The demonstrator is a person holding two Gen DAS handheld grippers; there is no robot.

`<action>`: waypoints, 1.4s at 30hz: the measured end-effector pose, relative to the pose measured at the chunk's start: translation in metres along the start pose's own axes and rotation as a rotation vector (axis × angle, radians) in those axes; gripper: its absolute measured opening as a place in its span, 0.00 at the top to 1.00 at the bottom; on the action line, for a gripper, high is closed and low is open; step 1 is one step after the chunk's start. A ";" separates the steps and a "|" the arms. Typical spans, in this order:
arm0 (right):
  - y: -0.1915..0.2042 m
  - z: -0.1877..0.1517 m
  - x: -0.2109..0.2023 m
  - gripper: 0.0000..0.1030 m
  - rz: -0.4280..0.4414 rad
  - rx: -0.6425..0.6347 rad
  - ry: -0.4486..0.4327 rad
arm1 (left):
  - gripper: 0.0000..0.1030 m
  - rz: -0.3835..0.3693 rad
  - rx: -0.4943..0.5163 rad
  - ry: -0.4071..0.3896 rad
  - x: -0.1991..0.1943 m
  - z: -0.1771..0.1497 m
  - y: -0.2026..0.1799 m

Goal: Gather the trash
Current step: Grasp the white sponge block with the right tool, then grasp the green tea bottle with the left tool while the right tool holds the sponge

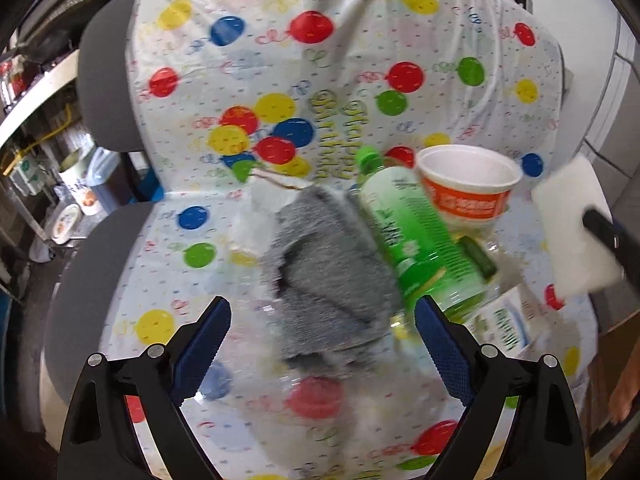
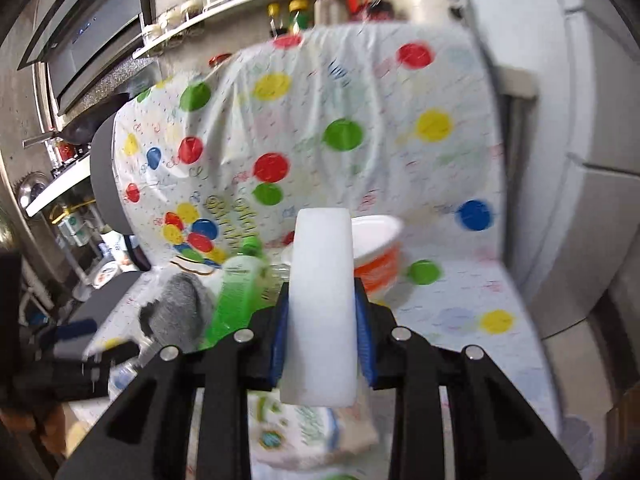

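Note:
On a chair covered with a balloon-print plastic sheet (image 1: 320,80) lie a grey cloth (image 1: 328,272), a green bottle (image 1: 416,236), an orange-and-white paper cup (image 1: 468,184) and a white-green packet (image 1: 504,328). My left gripper (image 1: 322,320) is open and empty, just in front of the grey cloth. My right gripper (image 2: 322,320) is shut on a white foam block (image 2: 322,304), held above the seat; the block also shows in the left wrist view (image 1: 572,232). The cloth (image 2: 176,312), bottle (image 2: 236,292), cup (image 2: 378,256) and packet (image 2: 304,432) show in the right wrist view too.
The chair's grey back edge (image 1: 104,80) and seat edge (image 1: 80,288) stick out at the left. Kitchen shelves with jars and clutter (image 1: 48,168) stand to the left. A white appliance wall (image 2: 580,160) stands to the right. A clear plastic bottle (image 1: 312,392) lies near the seat front.

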State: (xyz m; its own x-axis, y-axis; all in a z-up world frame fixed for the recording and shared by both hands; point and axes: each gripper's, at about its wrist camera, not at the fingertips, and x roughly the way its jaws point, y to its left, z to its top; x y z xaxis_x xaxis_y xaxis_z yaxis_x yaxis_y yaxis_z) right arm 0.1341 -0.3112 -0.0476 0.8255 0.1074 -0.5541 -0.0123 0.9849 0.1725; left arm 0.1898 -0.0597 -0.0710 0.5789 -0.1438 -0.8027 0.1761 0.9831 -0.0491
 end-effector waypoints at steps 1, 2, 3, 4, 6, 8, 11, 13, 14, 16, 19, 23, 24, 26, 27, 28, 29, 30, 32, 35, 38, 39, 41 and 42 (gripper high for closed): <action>-0.004 -0.003 -0.002 0.72 -0.010 0.000 0.001 | 0.11 -0.008 -0.006 0.002 0.002 0.004 -0.006; -0.009 -0.006 -0.005 0.72 -0.027 -0.001 0.004 | 0.11 -0.008 -0.013 0.001 0.006 0.011 -0.013; -0.015 -0.010 -0.005 0.72 -0.042 0.000 0.011 | 0.11 -0.005 -0.016 0.002 0.010 0.017 -0.020; -0.019 -0.012 -0.005 0.72 -0.049 0.004 0.017 | 0.10 -0.002 -0.018 0.005 0.015 0.022 -0.027; -0.031 -0.017 -0.005 0.72 -0.065 0.021 0.031 | 0.10 0.001 -0.020 0.012 0.029 0.034 -0.043; -0.043 -0.022 -0.007 0.72 -0.074 0.039 0.040 | 0.10 0.005 -0.022 0.026 0.044 0.044 -0.054; -0.054 -0.027 -0.008 0.72 -0.077 0.056 0.046 | 0.12 -0.024 -0.044 0.086 0.072 0.057 -0.065; -0.062 -0.030 -0.008 0.72 -0.077 0.067 0.047 | 0.12 -0.036 -0.077 0.124 0.088 0.063 -0.066; -0.066 -0.031 -0.008 0.72 -0.079 0.070 0.049 | 0.13 -0.026 -0.082 0.142 0.096 0.066 -0.068; -0.070 -0.033 -0.006 0.72 -0.082 0.074 0.052 | 0.15 -0.005 -0.070 0.154 0.106 0.070 -0.072; -0.075 -0.036 -0.001 0.72 -0.078 0.082 0.062 | 0.27 0.041 -0.033 0.178 0.123 0.075 -0.078; -0.074 -0.037 0.000 0.72 -0.071 0.089 0.064 | 0.37 0.041 -0.029 0.195 0.132 0.076 -0.077; -0.073 -0.038 -0.002 0.72 -0.068 0.090 0.062 | 0.37 0.040 -0.020 0.177 0.128 0.076 -0.078; -0.071 -0.036 -0.007 0.72 -0.062 0.090 0.053 | 0.38 0.034 0.016 0.105 0.105 0.076 -0.081; -0.070 -0.035 -0.009 0.72 -0.059 0.090 0.049 | 0.39 0.021 0.028 0.075 0.093 0.075 -0.083; -0.068 -0.034 -0.014 0.72 -0.052 0.091 0.041 | 0.39 0.011 0.036 0.052 0.083 0.074 -0.084; -0.066 -0.033 -0.018 0.72 -0.042 0.091 0.035 | 0.39 0.000 0.047 0.018 0.066 0.070 -0.084; -0.064 -0.032 -0.023 0.72 -0.033 0.091 0.029 | 0.39 -0.013 0.056 -0.011 0.050 0.064 -0.084; -0.060 -0.032 -0.032 0.72 -0.033 0.087 0.019 | 0.39 -0.058 0.065 -0.052 0.025 0.050 -0.084; -0.058 -0.037 -0.043 0.72 -0.036 0.096 0.021 | 0.39 -0.130 0.090 -0.078 -0.004 0.017 -0.080; -0.058 -0.045 -0.053 0.72 -0.057 0.099 0.038 | 0.39 -0.183 0.128 -0.078 -0.017 -0.009 -0.087; -0.059 -0.049 -0.058 0.72 -0.068 0.099 0.044 | 0.39 -0.203 0.150 -0.083 -0.022 -0.019 -0.092; -0.064 -0.057 -0.068 0.72 -0.101 0.101 0.051 | 0.39 -0.233 0.198 -0.108 -0.030 -0.038 -0.108; -0.067 -0.061 -0.073 0.72 -0.115 0.104 0.052 | 0.39 -0.254 0.225 -0.124 -0.034 -0.047 -0.118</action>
State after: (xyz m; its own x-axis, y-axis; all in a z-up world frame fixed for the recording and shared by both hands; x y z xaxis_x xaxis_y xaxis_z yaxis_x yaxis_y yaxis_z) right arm 0.0402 -0.3765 -0.0679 0.7877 0.0039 -0.6160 0.1418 0.9720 0.1876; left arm 0.1124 -0.1653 -0.0662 0.5841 -0.4066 -0.7025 0.4896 0.8668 -0.0946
